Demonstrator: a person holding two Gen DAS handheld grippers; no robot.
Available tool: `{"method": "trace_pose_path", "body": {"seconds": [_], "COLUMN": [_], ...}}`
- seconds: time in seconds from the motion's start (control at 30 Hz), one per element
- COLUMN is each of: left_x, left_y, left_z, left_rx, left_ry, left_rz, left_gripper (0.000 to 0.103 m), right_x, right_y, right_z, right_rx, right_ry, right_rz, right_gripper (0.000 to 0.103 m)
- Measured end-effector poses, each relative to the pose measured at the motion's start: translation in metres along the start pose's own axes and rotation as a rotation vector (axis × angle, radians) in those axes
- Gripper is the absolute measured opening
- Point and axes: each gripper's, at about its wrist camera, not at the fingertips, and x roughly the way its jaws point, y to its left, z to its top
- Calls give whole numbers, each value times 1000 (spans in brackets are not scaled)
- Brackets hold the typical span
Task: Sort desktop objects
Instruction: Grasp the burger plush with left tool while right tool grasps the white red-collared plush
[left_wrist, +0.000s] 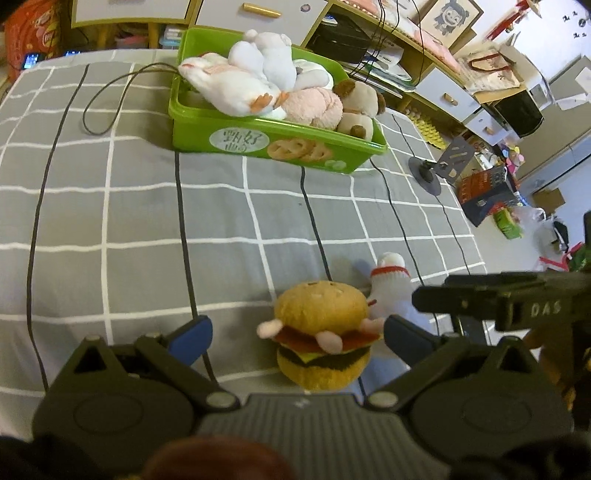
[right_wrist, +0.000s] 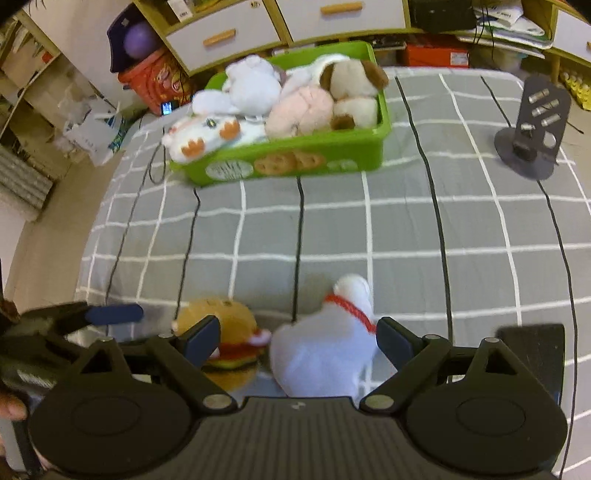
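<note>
Two soft toys sit side by side at the near edge of the grey checked bed (left_wrist: 147, 206): a plush hamburger (left_wrist: 323, 334) and, just right of it, a white plush with a red cord collar (right_wrist: 325, 347). The left gripper (left_wrist: 297, 338) has its fingers spread around the burger, not pressing; the right gripper (right_wrist: 297, 339) is likewise spread about the white toy. Both look light and squashy, best pinched across the middle. The green tub (right_wrist: 288, 158), far side, is already heaped with plushies

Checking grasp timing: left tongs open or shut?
Open. The left tongs straddle the burger plush, blue pads clear of it on both sides.
</note>
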Motion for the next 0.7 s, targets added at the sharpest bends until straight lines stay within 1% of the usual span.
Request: {"method": "trace_pose_path", "body": {"seconds": [0.17, 0.33, 0.5, 0.6, 0.7], "left_x": [-1, 3, 10, 18, 24], "left_y": [9, 13, 8, 4, 0], "left_z": [-1, -2, -5, -8, -10], "left_rx": [-45, -88, -67, -67, -56], "left_ry": [-7, 11, 48, 67, 85], "left_rz": [-13, -48, -102, -113, -110], "left_gripper": [102, 102, 102, 102, 101], "right_x": [8, 13, 23, 32, 40], "right_y": [-13, -14, -9, -6, -1], "right_z": [-6, -11, -14, -16, -19], "right_rx": [31, 28, 15, 6, -15], "right_ry": [40, 64, 83, 105, 120], "right_rz": [-4, 0, -5, -11, -28], "right_gripper": [92, 92, 92, 92, 92]}}
